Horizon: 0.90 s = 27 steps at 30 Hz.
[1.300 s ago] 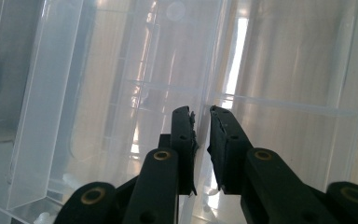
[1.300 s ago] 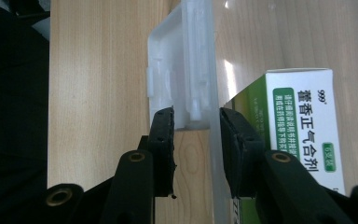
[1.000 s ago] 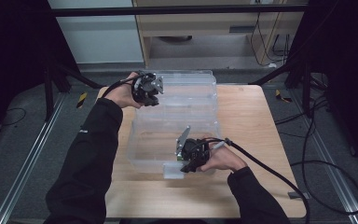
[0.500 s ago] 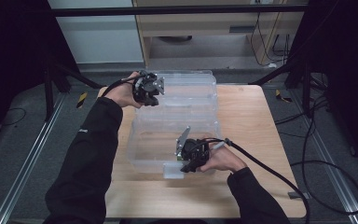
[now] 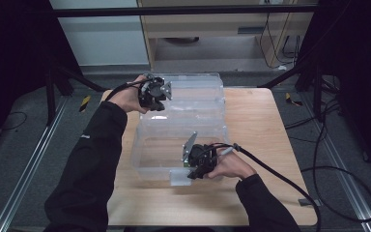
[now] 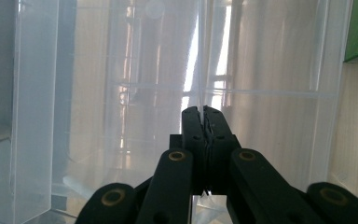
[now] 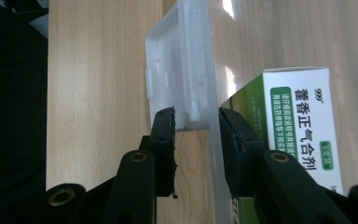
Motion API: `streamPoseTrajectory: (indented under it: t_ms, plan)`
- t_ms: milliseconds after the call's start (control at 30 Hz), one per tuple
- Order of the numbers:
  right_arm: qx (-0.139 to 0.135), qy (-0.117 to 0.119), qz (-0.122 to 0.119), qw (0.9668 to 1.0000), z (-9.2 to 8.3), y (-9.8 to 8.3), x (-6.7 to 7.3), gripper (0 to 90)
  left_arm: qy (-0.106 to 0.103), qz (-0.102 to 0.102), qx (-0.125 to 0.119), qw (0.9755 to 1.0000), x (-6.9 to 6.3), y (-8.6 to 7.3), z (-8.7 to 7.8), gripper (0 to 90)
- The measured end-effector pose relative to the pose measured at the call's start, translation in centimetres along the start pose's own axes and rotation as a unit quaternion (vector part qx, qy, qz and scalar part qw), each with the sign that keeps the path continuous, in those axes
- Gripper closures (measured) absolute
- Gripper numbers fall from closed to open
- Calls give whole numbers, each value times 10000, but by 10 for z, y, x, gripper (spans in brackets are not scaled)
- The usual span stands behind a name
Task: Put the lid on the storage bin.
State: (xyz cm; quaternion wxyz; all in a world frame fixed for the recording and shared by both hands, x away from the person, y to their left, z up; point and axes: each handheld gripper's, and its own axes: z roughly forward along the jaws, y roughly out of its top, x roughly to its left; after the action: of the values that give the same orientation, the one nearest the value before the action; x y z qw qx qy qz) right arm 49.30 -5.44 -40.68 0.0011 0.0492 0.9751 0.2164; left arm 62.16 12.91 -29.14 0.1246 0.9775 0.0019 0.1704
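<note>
Your clear plastic box [image 5: 183, 145] lies on the wooden table [image 5: 261, 145], left of the middle, and its long axis runs from the near edge toward the far edge. Its opened lid [image 5: 188, 94] continues the same line up to the far edge.

Your left gripper [image 5: 162, 92] is at the far left corner of the lid, with the jaws pressed together on the thin edge of the lid; they have just been closing on it. Your right gripper [image 5: 193, 169] is at the near wall of the box, beside the latch [image 7: 179, 79], and its jaws pinch this wall, one outside and one inside.

Inside the box, just behind that wall, stands a white and green carton [image 7: 303, 126] with printed characters.

The box is transparent, smooth and thin-walled, with rounded corners; the table is light wood with fine grain.
</note>
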Motion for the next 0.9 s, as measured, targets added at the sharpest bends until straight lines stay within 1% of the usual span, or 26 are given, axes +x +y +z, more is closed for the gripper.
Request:
streamPoseTrajectory:
  t_ms: [67, 333, 533, 567, 633, 667, 733, 767, 900]
  plan:
    - [-6, 5, 0, 10000, 0, 0, 0, 681, -1, 40, 7, 10000, -1, 0, -2, 885]
    - [-1, -32, 38, 10000, 0, 0, 1, 681, -44, 6, 17, 10000, -10, 2, -9, 888]
    - [2, -9, 37, 10000, 0, 0, 0, 682, 25, 63, -9, 10000, -17, 1, -13, 889]
    - [2, -3, 38, 10000, 0, 0, 0, 681, 16, 36, -14, 10000, -19, 1, -14, 889]
    - [13, -8, 51, 10000, 0, 0, 0, 681, 49, 74, -7, 10000, -21, 1, -16, 889]
    - [5, -8, 46, 10000, 0, 0, 0, 681, 37, 45, -9, 10000, -23, 1, -16, 889]
    - [-12, 3, 47, 10000, 0, -1, 0, 681, 56, 79, -12, 10000, -25, 1, -17, 888]
    - [-13, -1, 48, 10000, 0, -1, 0, 681, 47, 48, -16, 10000, -27, 1, -18, 888]
    - [-12, -6, 54, 10000, 0, -1, 0, 681, 94, 72, -28, 9999, -31, 1, -19, 888]
